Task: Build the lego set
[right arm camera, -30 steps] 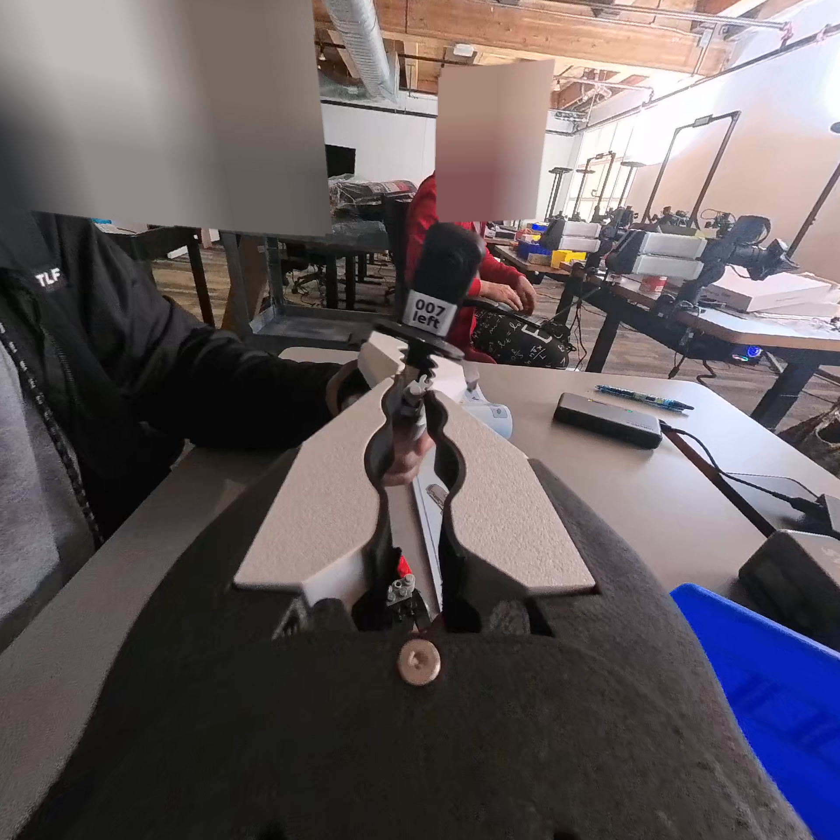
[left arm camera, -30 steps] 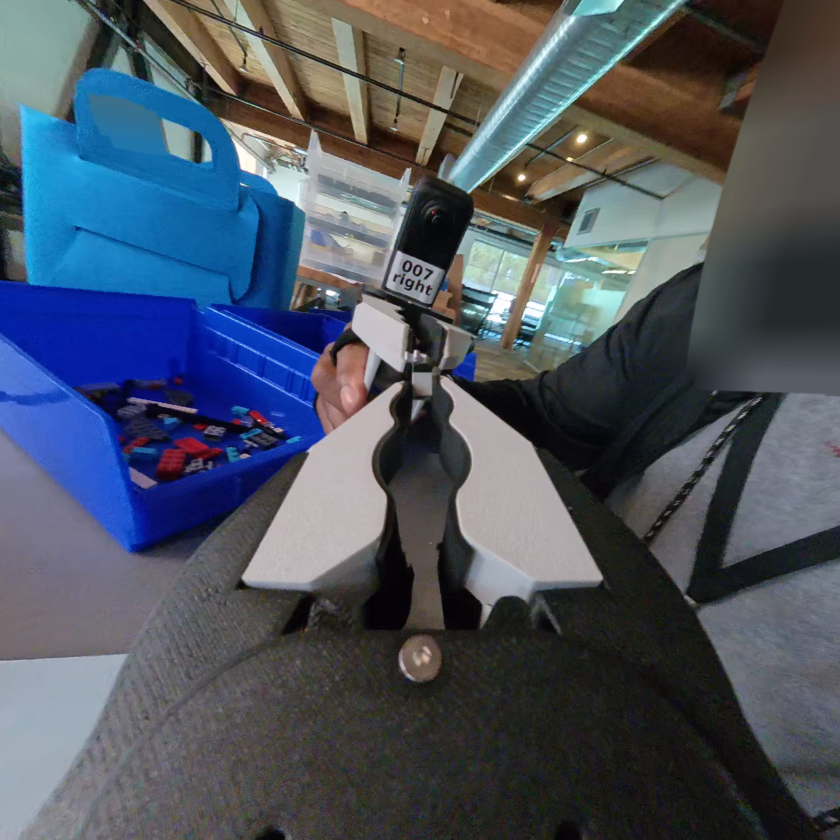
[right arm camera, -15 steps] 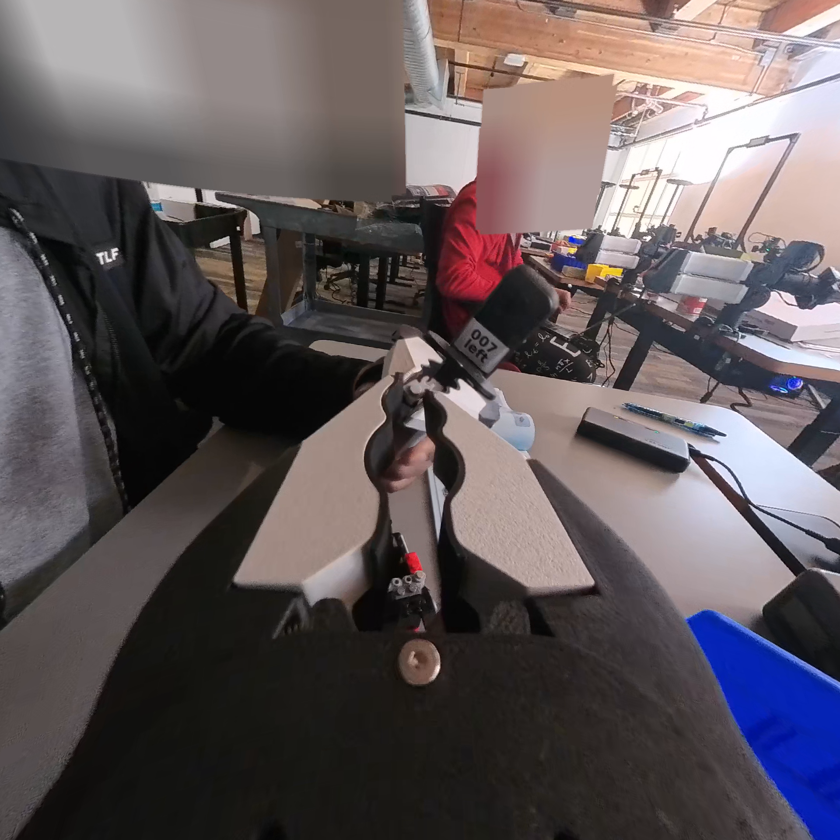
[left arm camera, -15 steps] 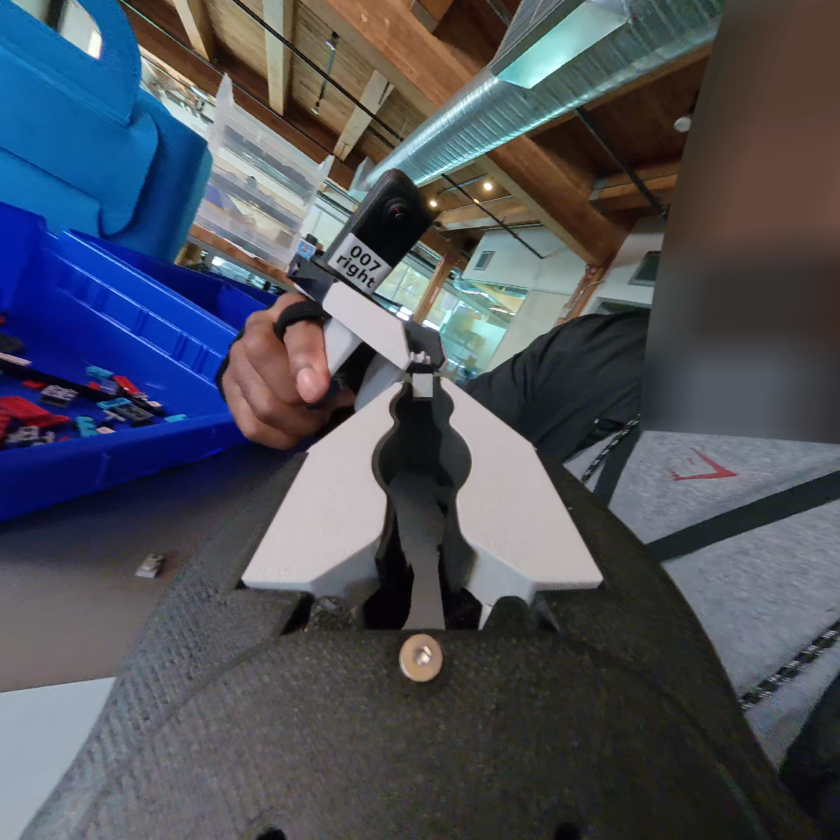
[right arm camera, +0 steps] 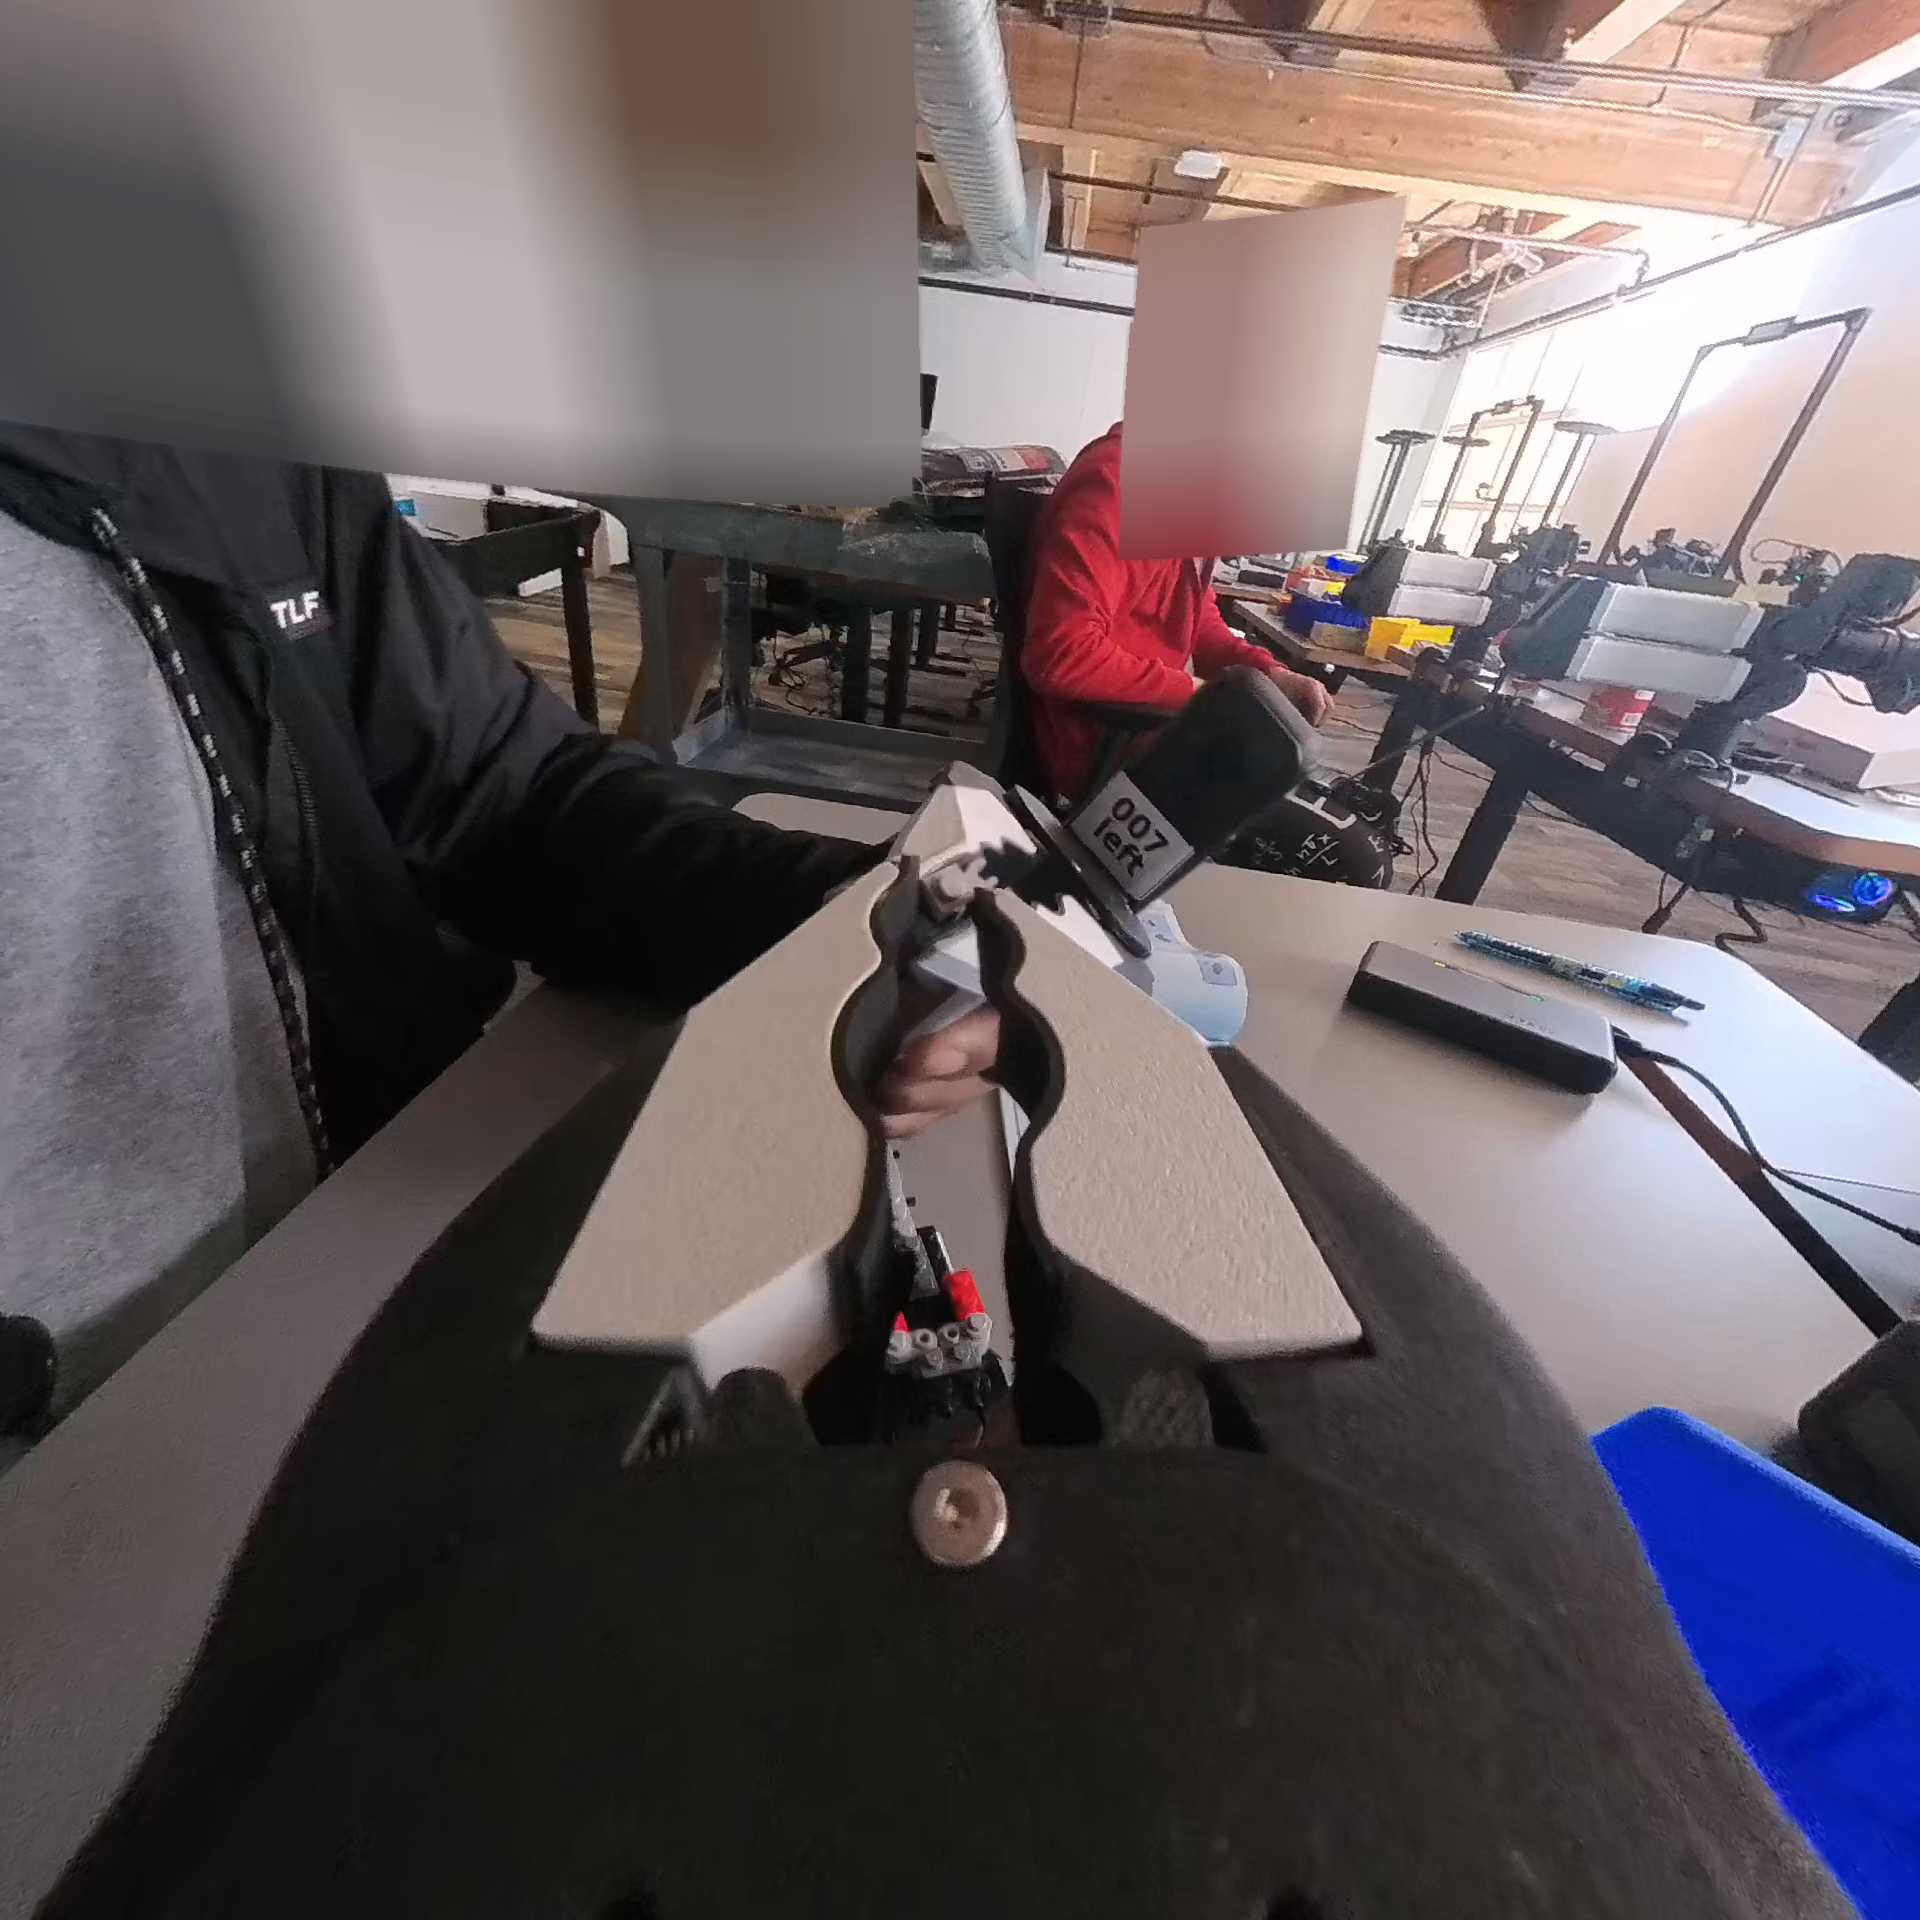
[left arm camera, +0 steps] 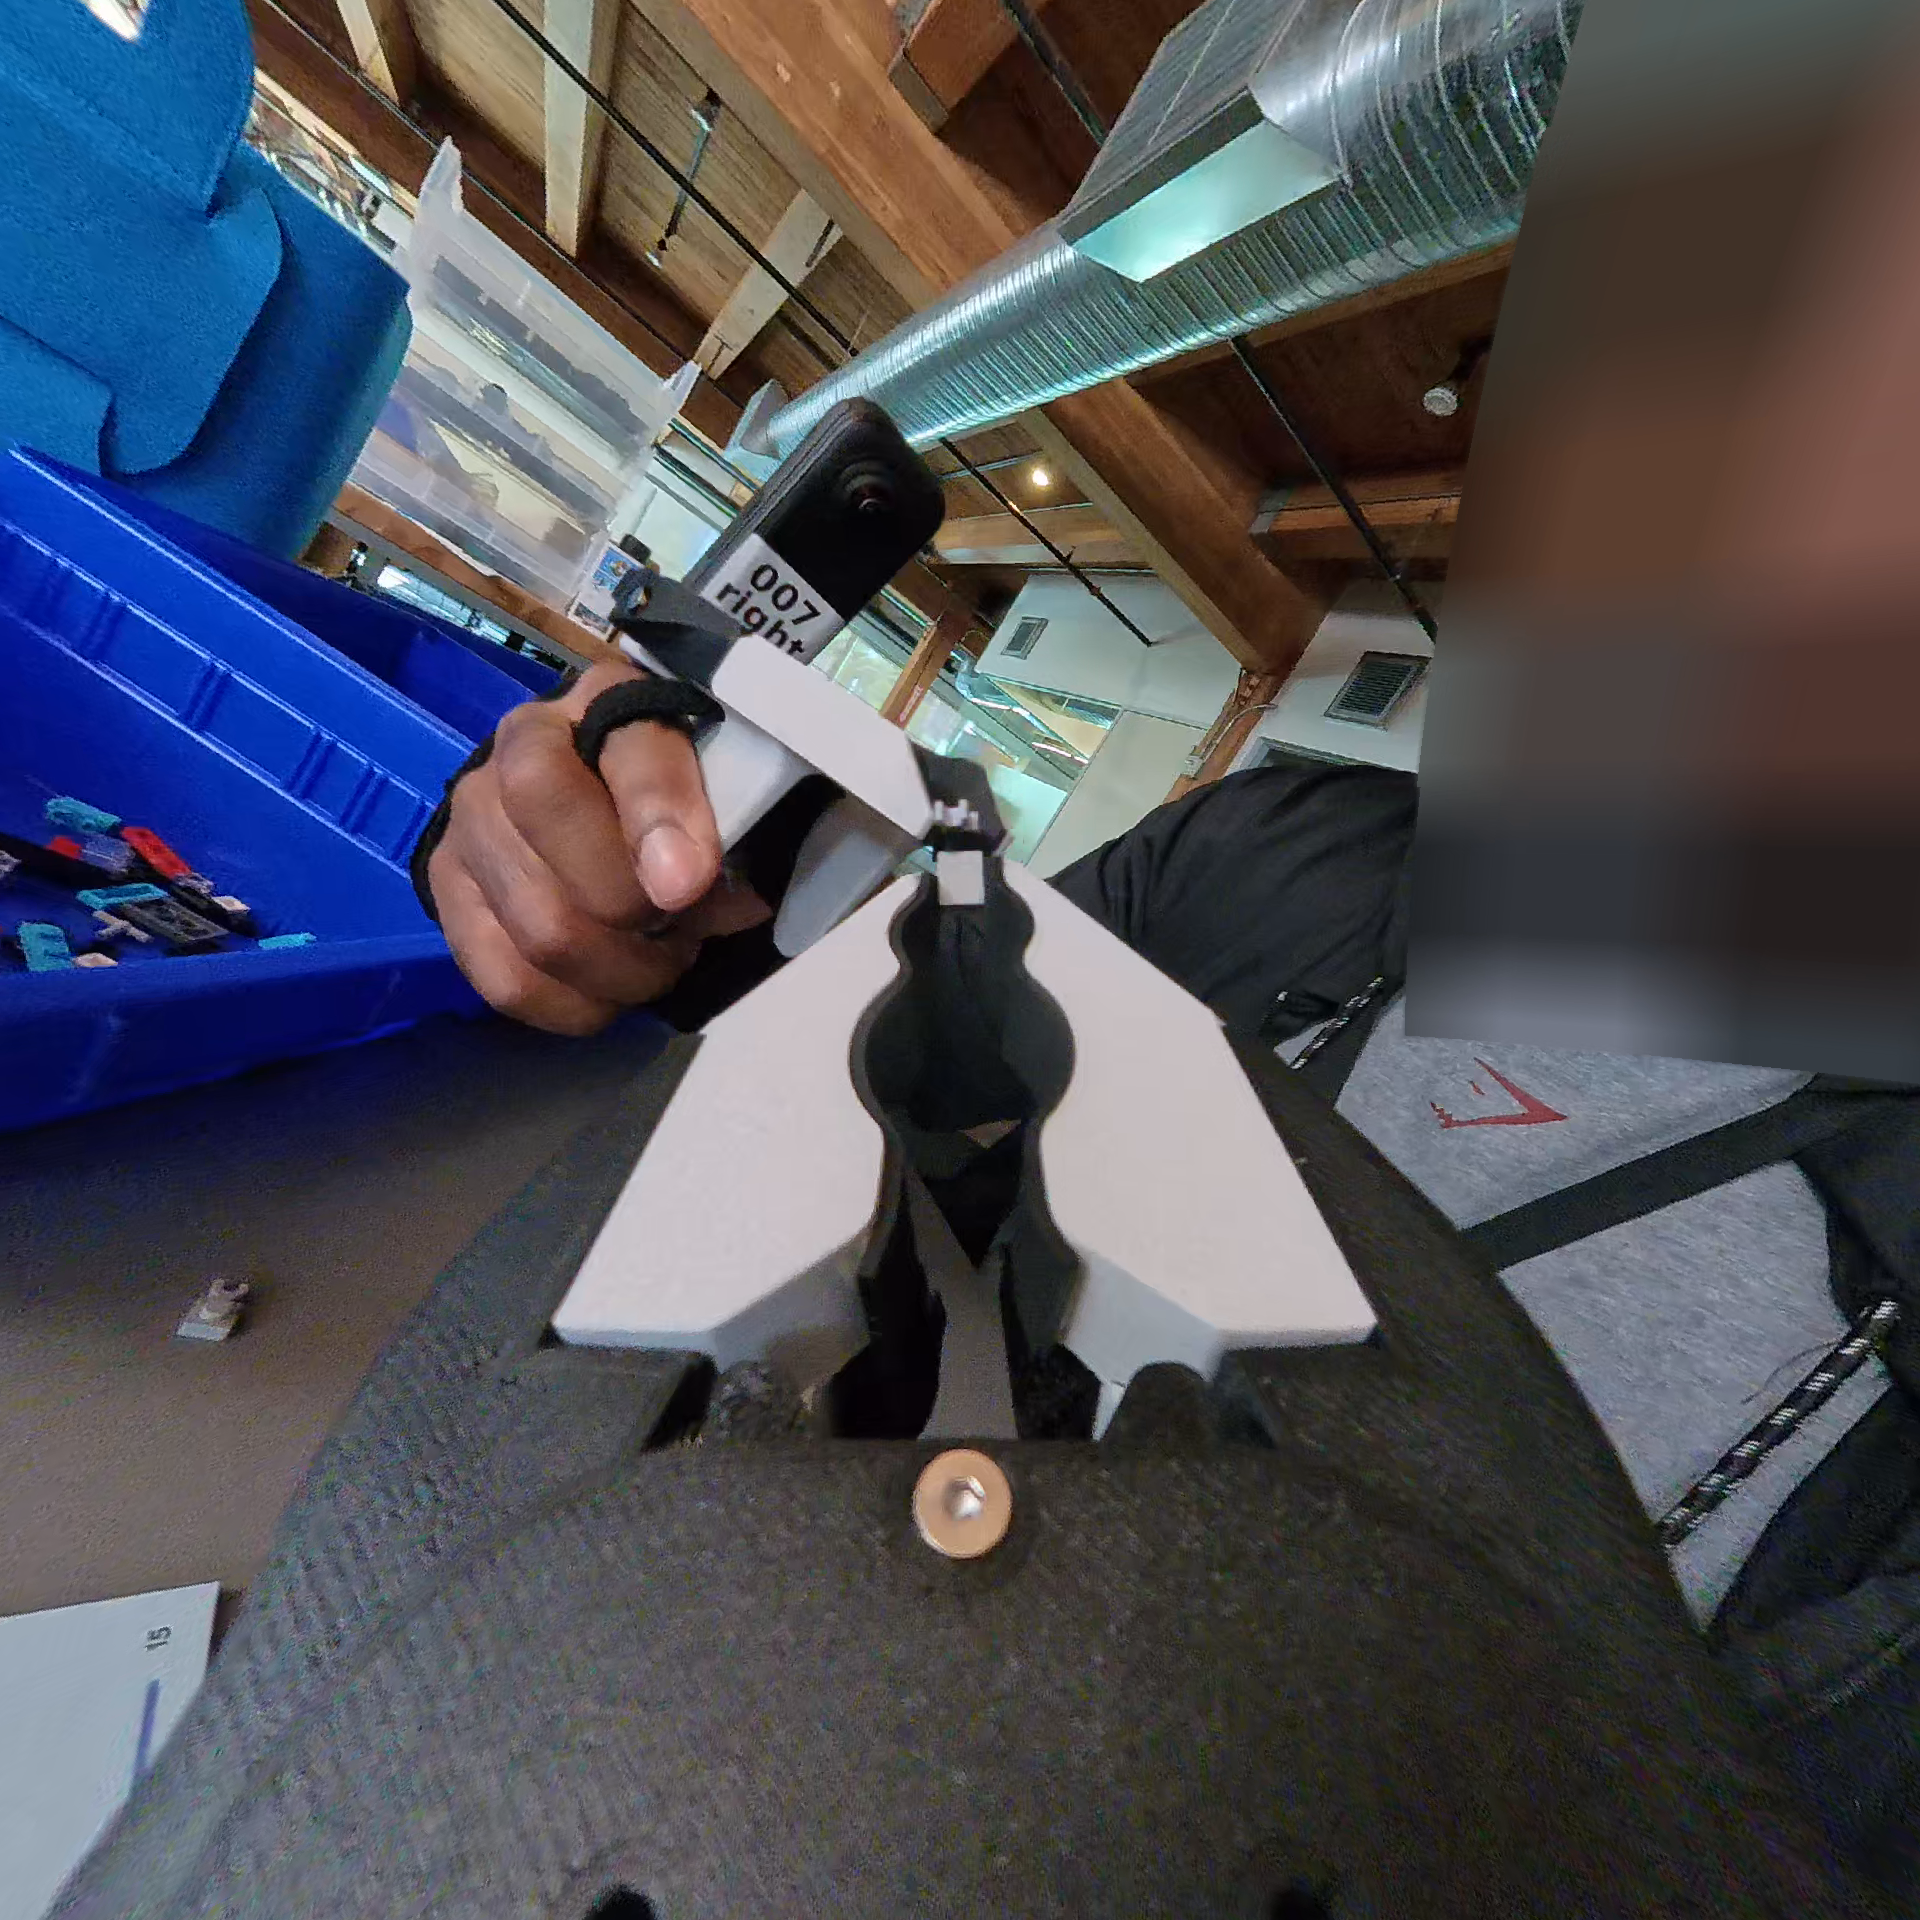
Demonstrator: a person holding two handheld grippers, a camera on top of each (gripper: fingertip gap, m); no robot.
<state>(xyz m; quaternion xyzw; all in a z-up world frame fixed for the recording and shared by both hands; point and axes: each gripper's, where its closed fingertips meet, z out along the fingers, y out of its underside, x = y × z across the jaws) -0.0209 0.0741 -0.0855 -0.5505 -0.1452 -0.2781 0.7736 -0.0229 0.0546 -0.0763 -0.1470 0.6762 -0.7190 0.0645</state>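
Observation:
In the left wrist view my left gripper (left arm camera: 961, 885) is shut on a small white brick (left arm camera: 961, 894) at its tips. My right gripper (left arm camera: 951, 823) meets it tip to tip from the far side and is shut on a small grey studded piece (left arm camera: 956, 812). A hand (left arm camera: 561, 862) holds the right gripper. In the right wrist view my right gripper (right arm camera: 948, 902) pinches the grey piece (right arm camera: 948, 885) against the left gripper's white fingers (right arm camera: 961, 821). A black, red and grey lego build (right arm camera: 935, 1335) shows low in the gap between the right fingers. I cannot tell whether it rests on the table.
A blue bin (left arm camera: 208, 1018) with several loose lego pieces (left arm camera: 135, 914) stands at the left, and its corner (right arm camera: 1787, 1621) shows in the right wrist view. A loose grey piece (left arm camera: 213, 1307) and an instruction sheet (left arm camera: 73, 1683) lie on the table. A power bank (right arm camera: 1486, 1018) and a pen (right arm camera: 1569, 971) lie farther right. Both grippers' tips are close together, under 4 cm apart.
Both grippers have rolled and swung while their tips stayed together. The right gripper now leans left in the left wrist view. The loose grey piece on the table came into view.

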